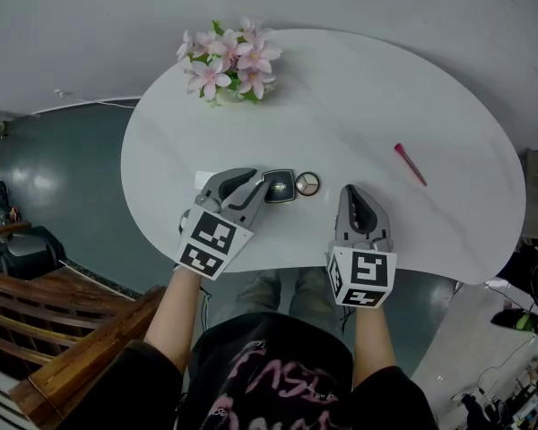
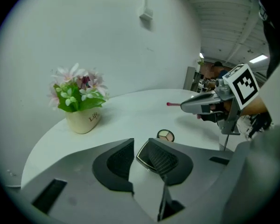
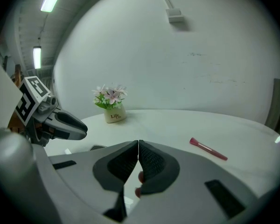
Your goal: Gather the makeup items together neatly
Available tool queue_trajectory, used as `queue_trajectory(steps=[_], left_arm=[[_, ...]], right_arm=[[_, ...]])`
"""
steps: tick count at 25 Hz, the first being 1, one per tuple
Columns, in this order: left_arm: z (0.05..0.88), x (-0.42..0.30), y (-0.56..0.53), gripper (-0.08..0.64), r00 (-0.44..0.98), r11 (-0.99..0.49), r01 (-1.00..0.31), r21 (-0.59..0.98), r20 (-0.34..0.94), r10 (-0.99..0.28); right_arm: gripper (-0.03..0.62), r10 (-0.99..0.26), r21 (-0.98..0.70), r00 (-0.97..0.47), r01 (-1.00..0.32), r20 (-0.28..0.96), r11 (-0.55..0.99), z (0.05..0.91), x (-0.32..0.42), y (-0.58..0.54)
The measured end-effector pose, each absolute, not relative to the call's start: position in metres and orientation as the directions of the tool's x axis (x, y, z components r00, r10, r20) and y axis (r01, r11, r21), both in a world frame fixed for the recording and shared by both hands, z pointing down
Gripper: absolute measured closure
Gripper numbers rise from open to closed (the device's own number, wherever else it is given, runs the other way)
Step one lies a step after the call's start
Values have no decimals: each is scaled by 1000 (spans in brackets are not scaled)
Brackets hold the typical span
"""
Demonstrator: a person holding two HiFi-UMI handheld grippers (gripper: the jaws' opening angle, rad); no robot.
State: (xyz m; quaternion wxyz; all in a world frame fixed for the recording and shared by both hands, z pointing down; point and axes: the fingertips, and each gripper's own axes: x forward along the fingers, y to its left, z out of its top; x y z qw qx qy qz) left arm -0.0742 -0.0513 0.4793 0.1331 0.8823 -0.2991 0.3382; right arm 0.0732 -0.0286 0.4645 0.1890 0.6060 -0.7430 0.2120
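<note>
the two compacts sit side by side on the white surface [image 1: 359, 106], on the person's side of the flower pot [image 2: 82, 120] and well away from it. the dark square compact [image 1: 280, 186] lies flat, with the round compact [image 1: 307, 184] just beside it on the side away from the left gripper. they already make a small cluster, which looks like the gathering spot.

the left gripper [image 2: 135, 148] tilts down at the square compact. its jaws are parted by a narrow gap, and a silver-edged corner of the compact shows at the tips against one pad. bare surface shows in the rest of the gap, so it does not look pinched. this pose suits nudging or squaring the compact against its round neighbour.

the right gripper [image 3: 138, 143] has its jaws pressed together with nothing between them. it sits low near the person's edge of the surface, farther from the flower pot than the compacts, and seems idle.

the pink stick [image 1: 410, 164] is the stray. it lies flat, well apart from the compacts and far from the flower pot. in the head view its long axis runs on a slant. the brighter, thicker end is nearer the flower pot, and the thinner end points off toward the surface's far rim. to lift it, the jaws would likely have to close across that axis.
</note>
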Motion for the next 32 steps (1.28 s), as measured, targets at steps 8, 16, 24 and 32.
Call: queue_trajectory(steps=[8,16,24,32], left_arm=[[507,-52,-29,296,564,-935,-354,-5,796,-218],[528,-41,-25,219,457,-985,-162,-51,881,-120],[546,-31,-19,216,412,-996,-86,-2,911,-37],[556,-29,-18,218,369,-999,-30,28,929,15]], right_arm=[[528,-820,-97,-172,-985,546,143,470,85,-28],[529,-819,-103,-151,-988,553,112,475,95,-28],[529,-820,-108,-126,-991,559,79,478,104,-29],[528,-819,-108,-115,-992,562,65,481,110,-28]])
